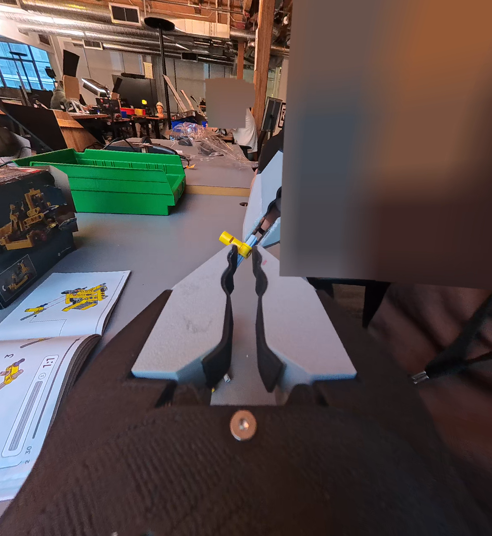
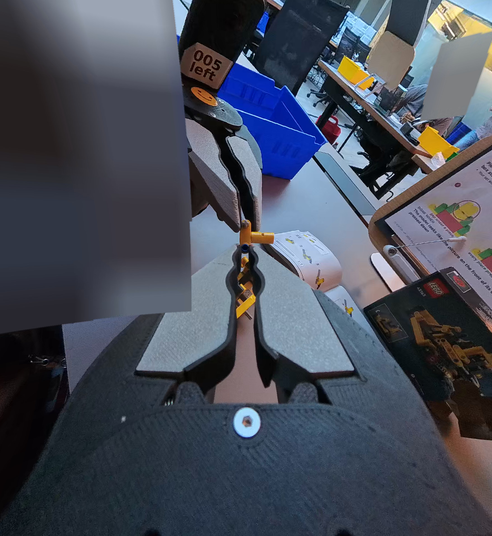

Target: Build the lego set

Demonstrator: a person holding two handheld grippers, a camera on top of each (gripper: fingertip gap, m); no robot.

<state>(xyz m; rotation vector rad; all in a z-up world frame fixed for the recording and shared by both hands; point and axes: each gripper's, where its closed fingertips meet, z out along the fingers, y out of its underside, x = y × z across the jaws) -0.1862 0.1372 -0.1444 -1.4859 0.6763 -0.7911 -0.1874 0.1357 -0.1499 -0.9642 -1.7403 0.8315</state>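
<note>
My left gripper (image 1: 242, 251) fills the lower middle of its own view: pale grey, grainy finger blocks lined with wavy black rubber pads (image 1: 228, 278), set in a ribbed dark printed body. Its tips are clenched on a small yellow connector (image 1: 234, 243), a glossy T-shaped plastic piece with a round barrel jutting up and left, sitting just above centre of the frame. A thin pale-blue pin (image 1: 250, 242) runs from the connector toward my right gripper (image 1: 258, 232), of which only a grey wedge shows before a large blurred patch covers the right side.

In the right wrist view my right gripper (image 2: 244, 247) is closed on the dark blue end of that pin (image 2: 244, 247) at centre frame; directly above it the same yellow connector (image 2: 252, 236) stands with one arm pointing right, pinched from above by the left gripper (image 2: 246, 223), which comes down from the upper middle. Through the narrow slot between my right fingers, yellow lego parts (image 2: 244, 293) lie on the table; I cannot tell their exact form.

Around: a smooth grey table (image 1: 152, 237), a green ribbed plastic bin (image 1: 117, 179) at middle left, the dark lego box (image 1: 21, 232) at the left edge, and an open instruction booklet (image 1: 50, 333) at lower left. In the right view a blue bin (image 2: 271, 130) sits upper centre, and a printed sheet on a board (image 2: 442, 217) at the right edge.
</note>
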